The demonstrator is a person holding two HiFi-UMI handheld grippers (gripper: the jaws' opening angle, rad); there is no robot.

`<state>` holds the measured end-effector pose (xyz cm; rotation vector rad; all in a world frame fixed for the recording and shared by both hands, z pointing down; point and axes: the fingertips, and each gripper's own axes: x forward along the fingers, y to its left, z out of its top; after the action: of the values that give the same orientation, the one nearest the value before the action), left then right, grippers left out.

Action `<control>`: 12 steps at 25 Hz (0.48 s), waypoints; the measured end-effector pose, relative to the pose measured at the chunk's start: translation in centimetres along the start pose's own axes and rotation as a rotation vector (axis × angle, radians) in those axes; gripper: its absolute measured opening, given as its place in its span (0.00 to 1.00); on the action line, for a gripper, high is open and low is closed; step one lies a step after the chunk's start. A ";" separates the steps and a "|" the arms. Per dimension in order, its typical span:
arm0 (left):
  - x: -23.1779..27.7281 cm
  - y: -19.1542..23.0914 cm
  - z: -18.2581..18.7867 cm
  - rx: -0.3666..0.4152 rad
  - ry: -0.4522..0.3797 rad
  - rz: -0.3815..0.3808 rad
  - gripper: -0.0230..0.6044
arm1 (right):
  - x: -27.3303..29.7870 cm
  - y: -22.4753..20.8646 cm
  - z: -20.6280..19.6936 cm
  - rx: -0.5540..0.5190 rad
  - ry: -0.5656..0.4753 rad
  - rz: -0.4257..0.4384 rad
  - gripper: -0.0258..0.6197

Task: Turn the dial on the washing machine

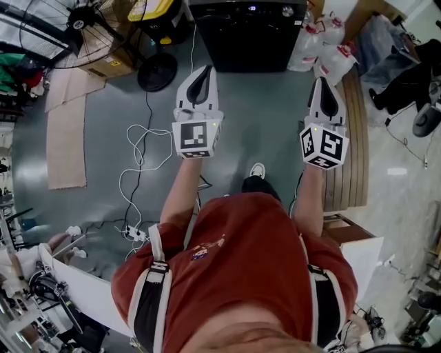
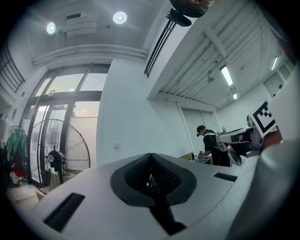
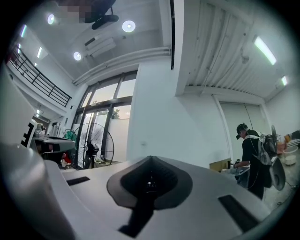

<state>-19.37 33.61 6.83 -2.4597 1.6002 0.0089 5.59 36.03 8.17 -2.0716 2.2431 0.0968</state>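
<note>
The washing machine (image 1: pixel 248 34) stands straight ahead, well apart from both grippers. What seems to be its dial (image 1: pixel 286 10) sits on its right side, nearer the right gripper (image 1: pixel 321 83) than the left gripper (image 1: pixel 205 71). Both pairs of jaws are together and empty.

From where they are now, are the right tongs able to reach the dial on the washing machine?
Probably not yet: the right tongs hover short of the washing machine and its dial. Only floor lies between, so a step forward should do.
</note>
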 end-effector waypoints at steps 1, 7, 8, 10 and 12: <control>1.2 -0.4 0.1 0.005 0.001 0.002 0.06 | 0.9 -0.9 -0.1 0.004 0.001 0.003 0.05; 7.2 -2.5 0.2 0.013 0.017 0.021 0.06 | 5.8 -5.8 -1.0 0.022 0.006 0.024 0.05; 8.0 -2.7 0.1 0.014 0.020 0.027 0.06 | 6.5 -6.4 -1.2 0.025 0.007 0.029 0.05; 9.6 -3.0 -0.1 0.016 0.025 0.035 0.06 | 8.0 -7.5 -1.4 0.029 0.007 0.038 0.05; 11.1 -3.1 -0.4 0.020 0.030 0.040 0.06 | 9.4 -8.2 -1.6 0.030 0.007 0.045 0.05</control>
<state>-12.03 24.77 6.47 -2.4236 1.6531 -0.0382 13.01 25.93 8.84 -2.0101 2.2815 0.0589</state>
